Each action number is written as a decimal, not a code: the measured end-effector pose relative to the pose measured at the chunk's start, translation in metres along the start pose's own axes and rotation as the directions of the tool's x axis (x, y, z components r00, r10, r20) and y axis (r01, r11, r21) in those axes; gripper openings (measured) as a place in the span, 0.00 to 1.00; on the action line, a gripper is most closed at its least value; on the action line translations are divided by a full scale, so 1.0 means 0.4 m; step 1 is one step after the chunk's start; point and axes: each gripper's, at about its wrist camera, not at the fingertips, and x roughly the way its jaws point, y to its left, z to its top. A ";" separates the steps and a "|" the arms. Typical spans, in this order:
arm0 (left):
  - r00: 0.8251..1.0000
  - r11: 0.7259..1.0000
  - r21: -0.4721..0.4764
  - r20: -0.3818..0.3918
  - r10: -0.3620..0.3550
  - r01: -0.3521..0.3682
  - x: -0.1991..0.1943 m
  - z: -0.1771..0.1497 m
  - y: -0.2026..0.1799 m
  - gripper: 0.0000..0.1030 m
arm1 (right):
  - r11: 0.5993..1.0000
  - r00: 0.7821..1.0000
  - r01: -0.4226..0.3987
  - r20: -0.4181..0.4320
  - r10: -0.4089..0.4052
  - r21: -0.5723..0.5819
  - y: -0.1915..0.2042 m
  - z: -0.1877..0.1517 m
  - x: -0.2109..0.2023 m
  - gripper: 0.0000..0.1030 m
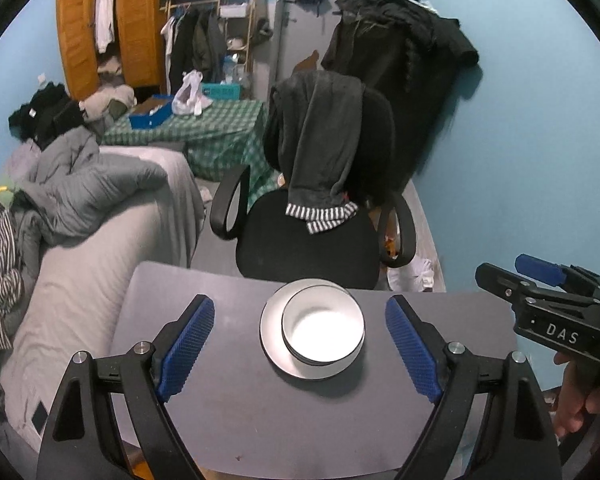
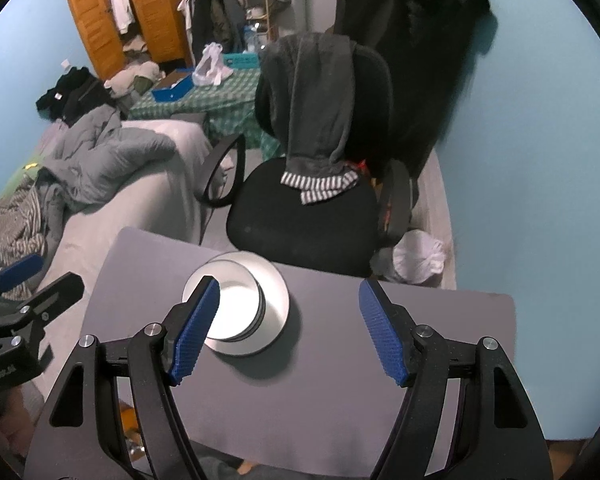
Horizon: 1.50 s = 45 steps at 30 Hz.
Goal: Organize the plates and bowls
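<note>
A white bowl (image 1: 322,326) sits nested in another on a white plate (image 1: 274,334), all stacked on the grey table (image 1: 228,412). My left gripper (image 1: 300,342) hovers above the stack, open, its blue pads wide on either side and clear of the dishes. In the right wrist view the same bowl (image 2: 236,304) and plate (image 2: 278,300) lie left of centre. My right gripper (image 2: 288,330) is open above the table with nothing between its pads; its left pad overlaps the bowl in the picture. The right gripper's body (image 1: 556,308) shows at the right edge of the left wrist view.
A black office chair (image 1: 308,240) with dark clothing draped over its back stands just beyond the table's far edge. A bed with grey bedding (image 1: 84,264) runs along the left. A blue wall (image 1: 520,160) is at the right. A hand (image 1: 576,396) holds the right gripper.
</note>
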 end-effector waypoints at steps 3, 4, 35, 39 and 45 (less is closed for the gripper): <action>1.000 1.000 0.017 0.023 0.010 -0.010 -0.020 0.003 -0.013 0.86 | 1.000 1.000 0.018 0.021 -0.018 0.005 -0.002 0.000 -0.022 0.69; 0.999 1.000 0.020 0.030 0.012 -0.013 -0.023 0.004 -0.014 0.86 | 1.000 0.999 0.021 0.028 -0.022 0.008 -0.004 0.001 -0.030 0.69; 0.999 0.997 -0.061 0.015 0.046 -0.045 -0.051 -0.006 0.007 0.86 | 0.999 0.999 0.018 0.050 -0.020 0.032 -0.011 -0.018 -0.084 0.69; 0.999 0.997 -0.062 0.016 0.043 -0.042 -0.052 -0.007 0.008 0.86 | 0.999 0.999 0.015 0.049 -0.016 0.030 -0.007 -0.019 -0.087 0.69; 0.999 0.997 -0.066 0.007 0.038 -0.038 -0.048 -0.011 0.009 0.86 | 0.999 0.999 0.015 0.050 -0.017 0.029 -0.003 -0.020 -0.089 0.69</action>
